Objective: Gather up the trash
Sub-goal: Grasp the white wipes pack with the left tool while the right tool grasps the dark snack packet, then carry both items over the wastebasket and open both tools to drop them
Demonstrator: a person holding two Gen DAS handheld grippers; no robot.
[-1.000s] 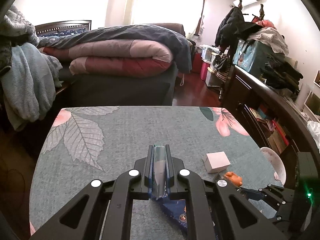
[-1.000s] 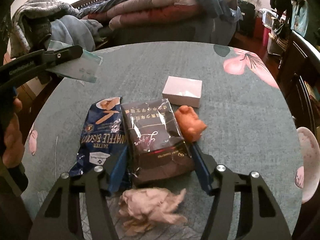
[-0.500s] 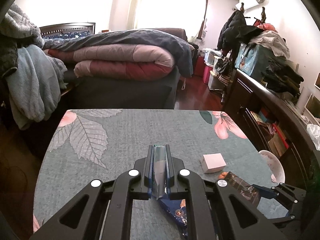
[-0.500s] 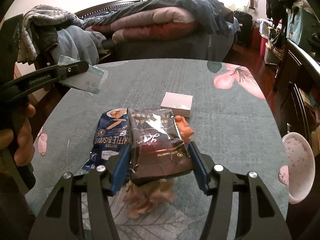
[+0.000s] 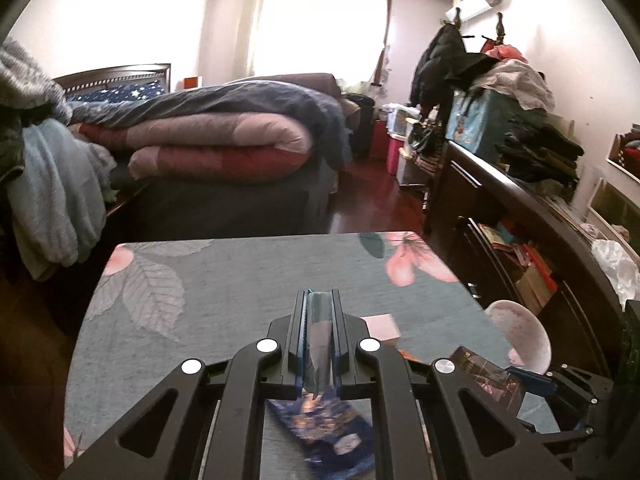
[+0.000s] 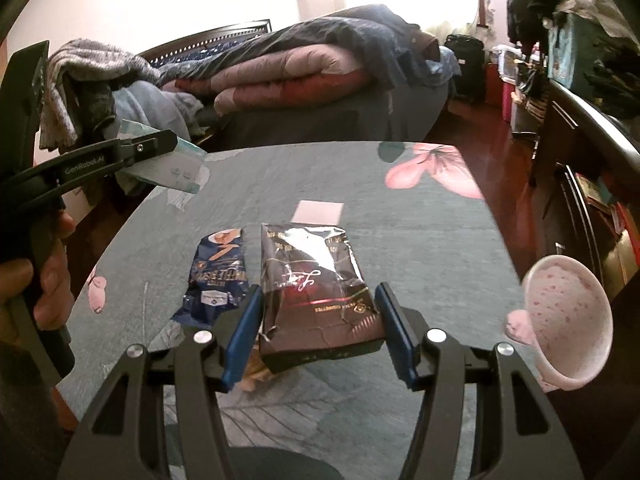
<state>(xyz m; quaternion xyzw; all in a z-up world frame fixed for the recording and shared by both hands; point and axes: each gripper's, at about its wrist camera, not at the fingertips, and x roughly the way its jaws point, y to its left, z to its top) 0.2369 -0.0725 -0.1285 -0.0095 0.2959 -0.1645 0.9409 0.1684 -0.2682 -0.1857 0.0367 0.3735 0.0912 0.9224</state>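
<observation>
A: What did the right gripper [image 6: 318, 320] have?
B: Its blue pads were clamped on a dark cigarette pack [image 6: 316, 300], lifted above the table [image 6: 420, 248].
A: And the left gripper [image 5: 318, 332]?
B: Pressed together on a pale teal wrapper [image 6: 176, 166], held over the table's far left edge.
A: Anything left lying there?
B: A blue biscuit bag [image 6: 218, 276] just left of the pack, and a pink box [image 6: 319, 211] farther off. A pink bin [image 6: 568, 320] stood at the right.

Black tongs [image 6: 316, 330] with blue pads [image 6: 243, 330], silver screws, white "GenRobot.AI" lettering; bare-skinned hand [image 6: 38, 280].
</observation>
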